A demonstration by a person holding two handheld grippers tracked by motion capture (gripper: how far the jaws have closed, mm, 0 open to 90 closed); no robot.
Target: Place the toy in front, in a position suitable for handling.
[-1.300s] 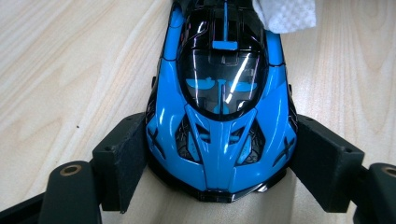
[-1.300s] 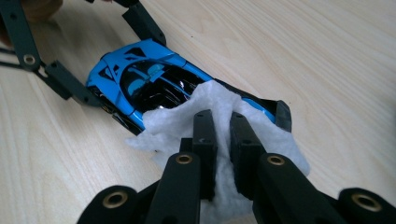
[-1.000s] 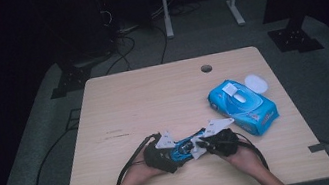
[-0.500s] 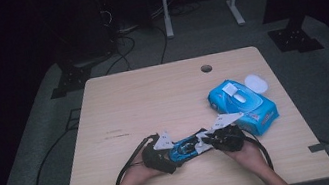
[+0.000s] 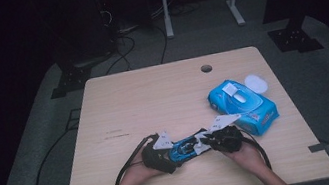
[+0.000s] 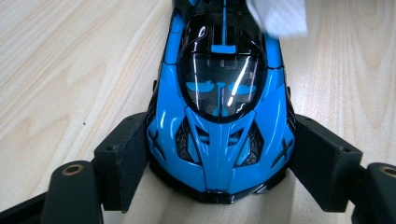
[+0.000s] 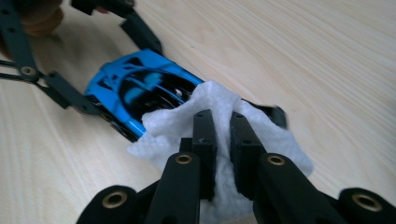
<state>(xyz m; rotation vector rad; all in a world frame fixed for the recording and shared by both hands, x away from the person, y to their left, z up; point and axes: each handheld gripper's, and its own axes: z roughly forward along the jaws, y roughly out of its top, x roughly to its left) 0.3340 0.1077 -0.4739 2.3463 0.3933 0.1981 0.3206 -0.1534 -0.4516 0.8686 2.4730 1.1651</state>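
Clamping the glossy blue and black toy car (image 6: 219, 116) by its flanks, your left gripper (image 6: 219, 161) holds its jaws wide; your right gripper (image 7: 219, 135) pinches a white wet wipe (image 7: 261, 140) nearly shut, pressing it on the car, low on the pale wooden surface (image 5: 153, 99).

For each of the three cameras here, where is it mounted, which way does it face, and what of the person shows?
High view: above the person's side, looking forward and down on the table; both forearms, the left gripper and the right gripper show.
Left gripper view: rides the left gripper, looking along its jaws, which clamp the toy car by its sides.
Right gripper view: rides the right gripper, whose jaws pinch a white wipe lying on the car.
Shared: the car and the wipe show in both gripper views.
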